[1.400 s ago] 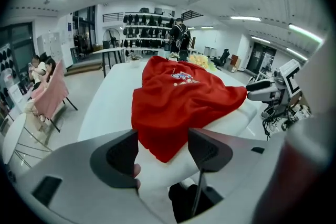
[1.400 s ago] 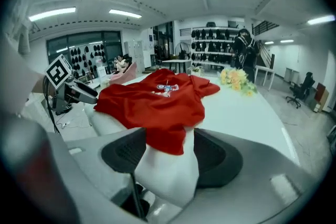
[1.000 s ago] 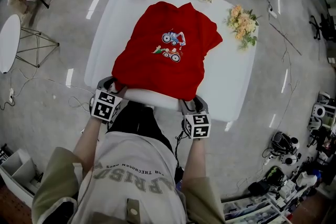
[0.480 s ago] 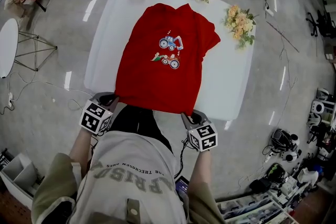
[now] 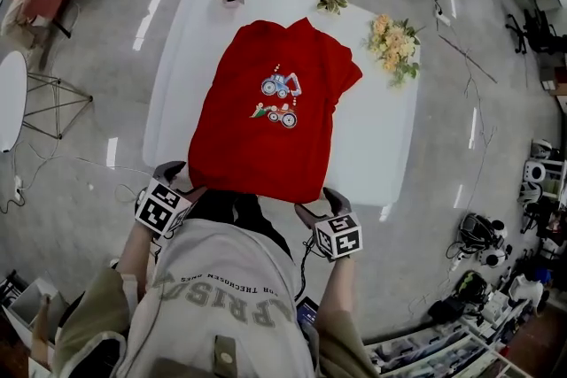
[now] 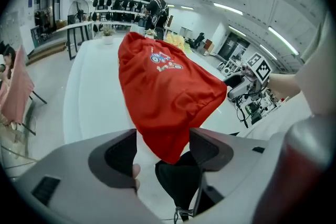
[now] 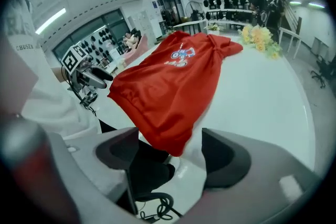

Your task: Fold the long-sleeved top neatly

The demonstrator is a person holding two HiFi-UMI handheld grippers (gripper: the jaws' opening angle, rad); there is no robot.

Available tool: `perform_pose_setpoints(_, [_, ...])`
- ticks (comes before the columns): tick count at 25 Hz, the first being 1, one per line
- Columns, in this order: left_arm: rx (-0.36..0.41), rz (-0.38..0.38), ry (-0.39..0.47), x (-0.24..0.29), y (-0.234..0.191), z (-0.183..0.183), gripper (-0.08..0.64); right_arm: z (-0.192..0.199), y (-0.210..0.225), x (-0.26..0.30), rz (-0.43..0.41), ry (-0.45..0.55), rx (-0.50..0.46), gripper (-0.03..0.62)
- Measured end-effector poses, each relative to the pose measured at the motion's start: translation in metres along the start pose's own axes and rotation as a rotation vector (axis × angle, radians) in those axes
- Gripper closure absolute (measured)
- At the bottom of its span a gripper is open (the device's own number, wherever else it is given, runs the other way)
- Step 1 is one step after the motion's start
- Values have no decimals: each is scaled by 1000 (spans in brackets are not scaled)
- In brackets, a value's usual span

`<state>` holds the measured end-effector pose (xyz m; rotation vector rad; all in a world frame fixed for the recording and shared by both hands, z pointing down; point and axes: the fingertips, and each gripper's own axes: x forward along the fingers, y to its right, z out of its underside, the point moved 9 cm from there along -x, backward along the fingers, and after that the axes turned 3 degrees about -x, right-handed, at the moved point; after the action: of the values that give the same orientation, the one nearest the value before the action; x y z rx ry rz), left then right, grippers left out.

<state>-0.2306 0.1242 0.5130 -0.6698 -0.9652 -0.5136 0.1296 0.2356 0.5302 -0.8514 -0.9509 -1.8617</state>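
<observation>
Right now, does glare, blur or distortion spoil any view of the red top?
Head view: sharp, glare streaks on the glossy grey floor, wide-angle bending the white table. Left gripper view: fisheye, dark corners, red long-sleeved top crisp. Right gripper view: likewise.

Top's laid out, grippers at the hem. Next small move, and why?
Probably back both grippers off toward the person. The left gripper and right gripper have just been opening, and a hem corner of the red top hangs loose between each pair of jaws. The top lies print-up on the table, ready for folding.
</observation>
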Motion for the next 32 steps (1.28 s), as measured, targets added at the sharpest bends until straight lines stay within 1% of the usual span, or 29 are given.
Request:
perform_pose_setpoints(2, [28,-15,38,-17,-11,-13,253,-11,3,-15,36,62,24,225])
perform_pose_setpoints(4, [58,-31,93,-29,-21,-33,250,-28,9,-29,88,126,13,225])
perform_pose_setpoints(6, [93,-41,161,-29,-28,-62,250,-50,18,-39,150,204,-11,225])
perform_pose_setpoints(9, [146,-42,253,-15,-21,-112,250,-86,35,-50,216,311,-30,225])
perform_pose_setpoints(11, [185,-35,298,-3,-8,-144,250,-112,51,-50,249,346,-47,226])
perform_pose_setpoints(14, [239,-19,326,21,11,-182,251,-149,79,-33,285,341,-103,227])
perform_pose_setpoints(16, [250,-15,325,38,19,-199,250,-172,97,-13,302,319,-149,227])
perform_pose_setpoints(19, [240,-39,304,58,27,-215,251,-202,123,18,324,273,-198,230])
perform_pose_setpoints(24, [187,-79,275,82,33,-230,251,-237,149,66,265,200,-234,248])
perform_pose_setpoints(25, [178,-85,270,86,34,-232,252,-241,152,73,263,181,-243,272])
perform_pose_setpoints(26, [168,-91,265,89,35,-233,252,-243,157,80,270,159,-256,330])
perform_pose_setpoints(28, [146,-104,255,94,36,-234,252,-244,166,86,288,130,-277,414])
perform_pose_setpoints(30, [128,-119,251,97,36,-234,252,-246,174,79,300,167,-263,572])
perform_pose_setpoints(32, [114,-131,249,98,35,-234,252,-249,178,60,314,251,-244,572])
